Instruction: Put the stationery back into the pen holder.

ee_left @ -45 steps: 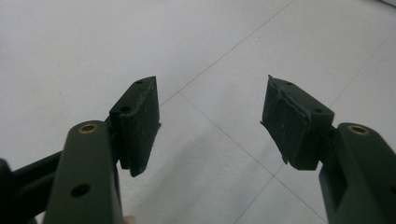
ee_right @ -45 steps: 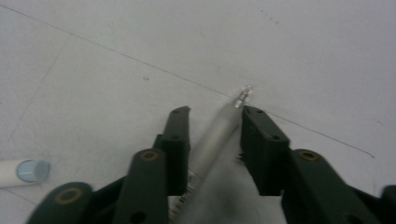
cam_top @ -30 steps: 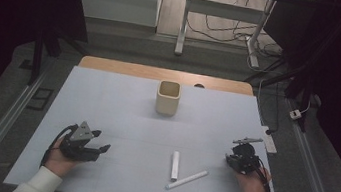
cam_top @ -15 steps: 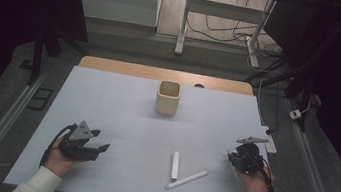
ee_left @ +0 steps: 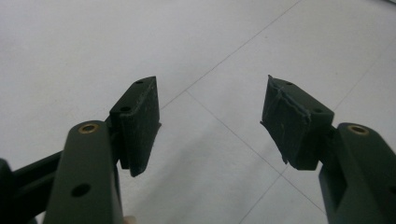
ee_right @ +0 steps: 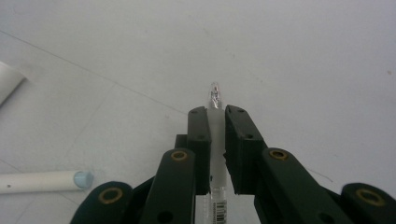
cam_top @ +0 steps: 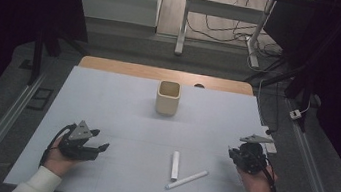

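I hold a clear pen (ee_right: 215,121) clenched in the right gripper (ee_right: 215,114), its long axis along the jaws, right of and nearer than the cup (cam_top: 168,97). Left gripper (ee_left: 210,121) released, empty, farther left.

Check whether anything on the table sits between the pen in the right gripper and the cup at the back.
Nothing visible blocks it. The right gripper is shut on a clear pen, and the mat toward the cup is bare. The two white tubes lie nearer the front, left of that line. The left gripper is open, far to the left.
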A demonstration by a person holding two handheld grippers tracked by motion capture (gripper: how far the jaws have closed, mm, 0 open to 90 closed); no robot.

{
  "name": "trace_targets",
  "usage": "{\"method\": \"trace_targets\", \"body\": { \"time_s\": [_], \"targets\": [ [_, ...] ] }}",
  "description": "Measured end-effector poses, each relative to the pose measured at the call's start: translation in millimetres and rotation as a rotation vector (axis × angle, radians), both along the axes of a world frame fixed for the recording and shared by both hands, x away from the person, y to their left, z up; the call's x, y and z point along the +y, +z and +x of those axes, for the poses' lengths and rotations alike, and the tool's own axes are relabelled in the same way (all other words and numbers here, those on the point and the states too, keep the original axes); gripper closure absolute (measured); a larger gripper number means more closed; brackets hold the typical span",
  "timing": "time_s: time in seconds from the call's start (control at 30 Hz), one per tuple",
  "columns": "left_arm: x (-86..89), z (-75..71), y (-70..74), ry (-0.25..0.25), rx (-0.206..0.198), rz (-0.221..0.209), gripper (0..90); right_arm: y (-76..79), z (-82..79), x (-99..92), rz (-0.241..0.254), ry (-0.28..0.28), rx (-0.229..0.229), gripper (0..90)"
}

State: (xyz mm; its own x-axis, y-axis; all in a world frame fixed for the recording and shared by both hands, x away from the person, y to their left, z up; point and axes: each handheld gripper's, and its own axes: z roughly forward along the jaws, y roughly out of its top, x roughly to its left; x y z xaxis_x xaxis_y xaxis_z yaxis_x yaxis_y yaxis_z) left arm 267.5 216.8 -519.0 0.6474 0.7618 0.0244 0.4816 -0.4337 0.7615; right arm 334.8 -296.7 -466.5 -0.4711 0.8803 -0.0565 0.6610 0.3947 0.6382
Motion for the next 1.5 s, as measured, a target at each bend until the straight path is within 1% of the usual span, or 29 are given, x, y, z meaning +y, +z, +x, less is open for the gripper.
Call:
{"method": "trace_targets", "body": {
  "time_s": [0.17,0.23,0.53,0.83,0.93,1.07,1.37,1.5],
  "targets": [
    [-0.2,0.0,-0.1,-0.001,0.001,0.002,36.7,5.1,-2.6,1.2,0.019,0.012,-0.029,80.7],
    [-0.2,0.0,-0.1,-0.002,0.002,0.002,36.7,7.0,-3.6,2.0,0.028,0.016,-0.047,80.7],
    [-0.1,-0.1,-0.1,-0.002,0.002,0.001,36.7,12.7,-6.7,3.5,0.062,0.028,-0.094,80.7],
    [-0.1,-0.1,-0.3,-0.002,0.002,0.001,36.7,15.7,-8.2,3.7,0.095,0.044,-0.122,80.7],
    [-0.2,-0.2,-0.3,-0.002,0.002,0.000,36.7,16.3,-9.0,4.8,0.108,0.053,-0.142,80.7],
    [-0.3,-0.4,-0.2,-0.002,0.002,0.000,36.7,17.8,-10.0,5.7,0.121,0.061,-0.156,80.7],
    [-0.4,-0.4,-0.2,-0.001,0.002,0.002,36.7,21.4,-11.3,8.0,0.150,0.075,-0.179,80.6],
    [-0.8,-0.4,-0.3,0.001,0.002,0.004,36.7,23.2,-11.7,8.7,0.170,0.085,-0.193,80.6]
  ]
}}
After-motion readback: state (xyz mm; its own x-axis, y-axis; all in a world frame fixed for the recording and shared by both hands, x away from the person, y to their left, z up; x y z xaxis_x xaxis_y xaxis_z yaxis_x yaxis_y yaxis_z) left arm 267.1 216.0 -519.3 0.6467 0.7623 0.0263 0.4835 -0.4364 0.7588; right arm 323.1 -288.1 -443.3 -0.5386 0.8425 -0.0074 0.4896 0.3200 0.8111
